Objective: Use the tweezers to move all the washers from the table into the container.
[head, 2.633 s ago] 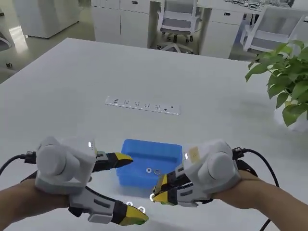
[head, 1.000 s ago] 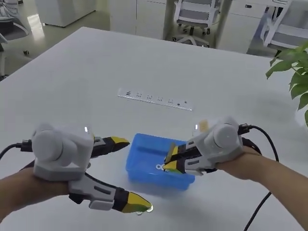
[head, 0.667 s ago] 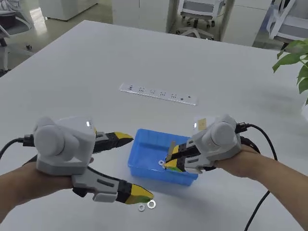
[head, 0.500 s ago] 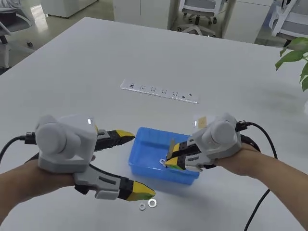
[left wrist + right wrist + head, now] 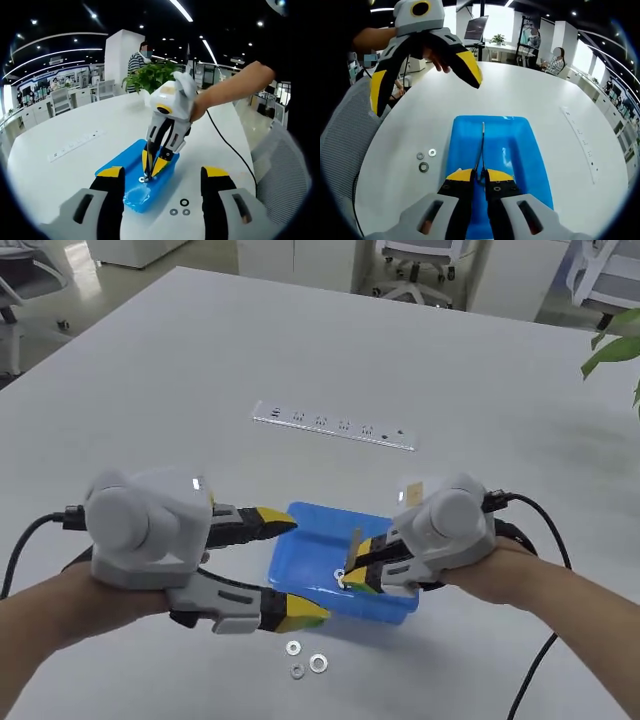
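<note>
A: right gripper (image 5: pixel 358 575) state?
B: clenched on the thin metal tweezers (image 5: pixel 482 145). Jaws are pinched tight on the handle end. The tweezers stick out forward over the floor of the blue rectangular plastic container (image 5: pixel 320 540), running along its length.
A: holding a part?
B: can't tell. One small silver washer (image 5: pixel 142 178) sits inside the container, right by the right gripper's jaw tips. No way to see whether it's pinched or just lying on the floor.
A: left gripper (image 5: pixel 163 170)?
B: released, jaws spread wide with nothing grasped. It's at the container's left end, with one jaw tip by the far-left corner and the other just off the near-left corner.
A: parts outside?
B: three small silver metal washers (image 5: pixel 318 663) on the white table (image 5: pixel 150 390). They're in a tight cluster just off the container's near wall, apart from it and clear of the left gripper's lower jaw.
A: anything else?
B: long white power strip (image 5: pixel 333 426) lying flat, well beyond the container's far wall.
</note>
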`<state>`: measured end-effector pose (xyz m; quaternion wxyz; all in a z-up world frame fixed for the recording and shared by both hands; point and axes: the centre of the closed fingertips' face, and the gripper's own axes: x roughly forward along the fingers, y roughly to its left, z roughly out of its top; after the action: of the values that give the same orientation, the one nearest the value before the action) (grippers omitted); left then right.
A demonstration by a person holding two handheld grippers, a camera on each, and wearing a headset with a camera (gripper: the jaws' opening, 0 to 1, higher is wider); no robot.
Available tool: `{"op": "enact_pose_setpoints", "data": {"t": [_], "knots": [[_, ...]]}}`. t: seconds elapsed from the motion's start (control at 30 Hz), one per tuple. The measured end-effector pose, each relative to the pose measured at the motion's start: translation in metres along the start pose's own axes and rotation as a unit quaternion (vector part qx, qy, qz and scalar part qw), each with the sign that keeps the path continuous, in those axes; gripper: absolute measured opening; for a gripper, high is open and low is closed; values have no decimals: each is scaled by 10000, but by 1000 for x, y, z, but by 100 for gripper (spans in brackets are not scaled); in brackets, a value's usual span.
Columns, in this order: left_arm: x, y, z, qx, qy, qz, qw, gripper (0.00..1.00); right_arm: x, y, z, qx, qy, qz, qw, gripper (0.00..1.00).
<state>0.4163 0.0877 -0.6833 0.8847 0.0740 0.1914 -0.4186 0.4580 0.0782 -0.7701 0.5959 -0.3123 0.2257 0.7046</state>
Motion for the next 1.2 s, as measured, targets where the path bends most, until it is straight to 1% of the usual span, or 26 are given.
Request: {"op": "enact_pose_setpoints", "data": {"t": [0.1, 0.33, 0.5, 0.63, 0.7, 0.77, 0.9, 1.03, 1.13, 1.2], "knots": [[4, 6, 5, 92, -22, -5, 10000, 58, 0, 0, 0, 32, -15, -4, 10000, 10], [19, 12, 14, 340, -3, -116, 9994, 45, 0, 1, 0, 22, -17, -10, 10000, 10], [28, 15, 16, 482, 22, -156, 9987, 33, -1, 2, -1, -48, 13, -8, 10000, 10], [36, 17, 16, 635, 80, -205, 9977, 27, -1, 2, -1, -119, 38, 5, 9999, 10], [39, 18, 16, 712, 131, -232, 9971, 25, -1, 3, -1, -148, 46, 7, 9999, 10], [43, 19, 15, 798, 230, -280, 9962, 21, -1, 3, -1, -185, 53, 5, 9998, 10], [48, 18, 15, 908, 291, -392, 9947, 14, -1, 4, -1, -279, 84, 11, 9996, 10], [51, 13, 16, 974, 305, -485, 9936, 11, 0, 4, -1, -336, 108, 10, 9994, 10], [53, 12, 15, 1039, 359, -530, 9925, 7, 0, 4, -1, -371, 131, 13, 9992, 10], [53, 11, 15, 1052, 375, -543, 9923, 7, 0, 4, -2, -395, 142, 20, 9991, 10]]}}
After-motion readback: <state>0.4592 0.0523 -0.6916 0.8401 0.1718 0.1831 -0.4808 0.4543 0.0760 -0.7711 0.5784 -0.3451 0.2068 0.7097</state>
